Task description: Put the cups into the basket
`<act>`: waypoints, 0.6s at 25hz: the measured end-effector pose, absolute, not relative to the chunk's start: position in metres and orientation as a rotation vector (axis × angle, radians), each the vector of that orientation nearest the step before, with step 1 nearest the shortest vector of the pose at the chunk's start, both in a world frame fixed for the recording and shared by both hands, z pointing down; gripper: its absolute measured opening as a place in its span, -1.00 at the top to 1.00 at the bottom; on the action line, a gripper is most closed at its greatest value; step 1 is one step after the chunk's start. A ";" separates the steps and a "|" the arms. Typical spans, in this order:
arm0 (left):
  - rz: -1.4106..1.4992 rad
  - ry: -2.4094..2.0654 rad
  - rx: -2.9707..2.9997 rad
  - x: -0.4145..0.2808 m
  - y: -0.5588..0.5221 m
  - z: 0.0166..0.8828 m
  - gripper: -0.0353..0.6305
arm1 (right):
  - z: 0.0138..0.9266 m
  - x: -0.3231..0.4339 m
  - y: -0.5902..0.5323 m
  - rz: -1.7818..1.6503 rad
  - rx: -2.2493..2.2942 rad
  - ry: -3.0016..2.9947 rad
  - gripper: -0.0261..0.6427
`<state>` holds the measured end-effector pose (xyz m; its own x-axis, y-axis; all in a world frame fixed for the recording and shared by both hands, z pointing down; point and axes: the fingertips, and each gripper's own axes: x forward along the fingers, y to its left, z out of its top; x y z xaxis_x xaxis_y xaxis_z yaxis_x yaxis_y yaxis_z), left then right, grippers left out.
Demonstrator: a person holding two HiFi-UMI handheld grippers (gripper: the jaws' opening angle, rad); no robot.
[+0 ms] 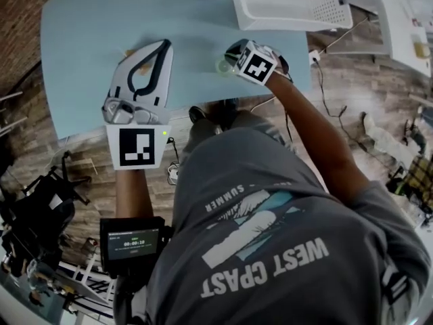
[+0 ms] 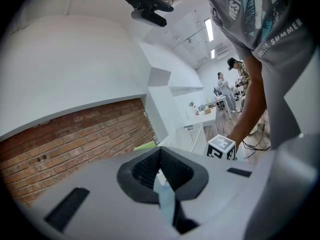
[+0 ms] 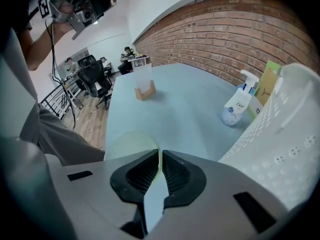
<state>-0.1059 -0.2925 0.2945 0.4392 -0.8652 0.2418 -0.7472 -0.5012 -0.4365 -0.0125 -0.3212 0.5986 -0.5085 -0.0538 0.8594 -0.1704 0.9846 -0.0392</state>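
A pale green cup (image 3: 127, 141) stands near the front edge of the light blue table (image 1: 95, 26). My right gripper (image 3: 159, 156) is shut on the cup's rim, with the thin wall pinched between the ribbed pads. In the head view the same cup (image 1: 223, 66) shows just left of the right gripper (image 1: 235, 51). The white perforated basket (image 1: 291, 5) sits at the table's back right, close beside the right gripper. My left gripper (image 1: 162, 46) hovers over the table's front left, jaws together with nothing between them; the left gripper view points up and away from the table.
A white pump bottle (image 3: 235, 109) stands by the basket (image 3: 280, 129), and a small wooden stand with a translucent card (image 3: 144, 86) is at the table's far end. Office chairs and people are beyond it. The table edge runs just under both grippers.
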 end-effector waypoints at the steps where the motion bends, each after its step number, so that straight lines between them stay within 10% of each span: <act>1: -0.634 1.388 -2.428 -0.107 -0.293 0.294 0.89 | 0.593 -0.013 -0.323 0.141 0.167 -2.113 0.82; 15: -0.588 1.324 -2.429 -0.106 -0.295 0.290 0.89 | 0.470 -0.017 -0.345 0.004 0.319 -2.278 0.82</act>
<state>-0.1059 -0.2947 0.2899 0.4882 -0.8485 0.2041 -0.7205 -0.5238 -0.4545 -0.0173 -0.3448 0.4699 -0.6347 -0.2272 0.7386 -0.2301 0.9680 0.1000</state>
